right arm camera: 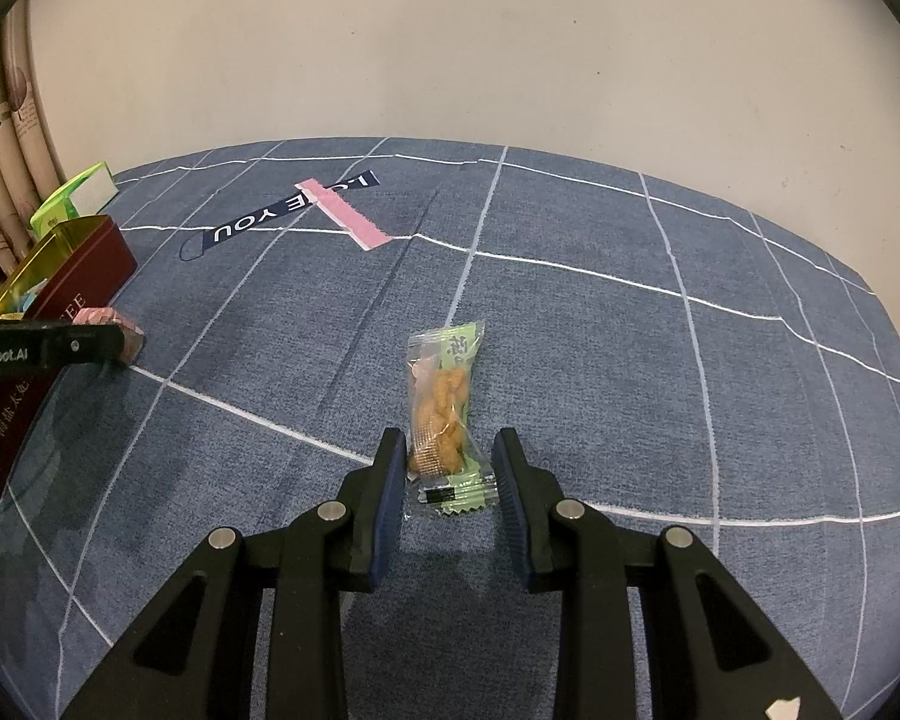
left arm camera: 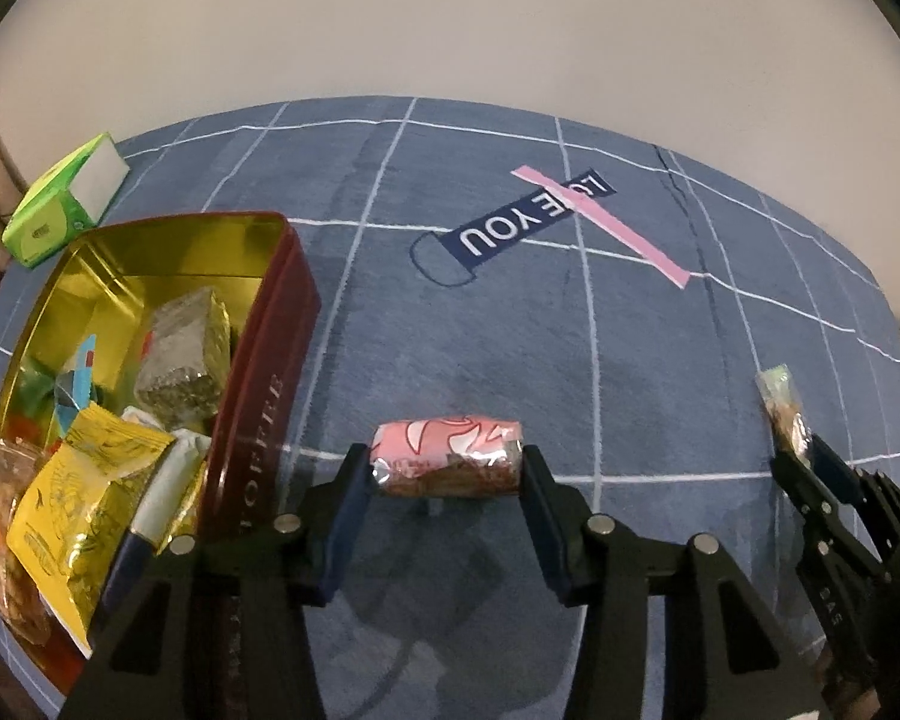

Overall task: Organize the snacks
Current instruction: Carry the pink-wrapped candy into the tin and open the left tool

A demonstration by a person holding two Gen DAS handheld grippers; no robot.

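Left jaws pinch pink snack (left arm camera: 447, 455); right jaws spread around green packet (right arm camera: 444, 414).

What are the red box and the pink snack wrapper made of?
Red box: looks like painted tinplate; glossy maroon outside, mirror-like gold interior, rolled rim. Pink snack wrapper, held in the left gripper: probably metallised plastic film; crinkled silvery ends glint. Neither is certain from looks alone.
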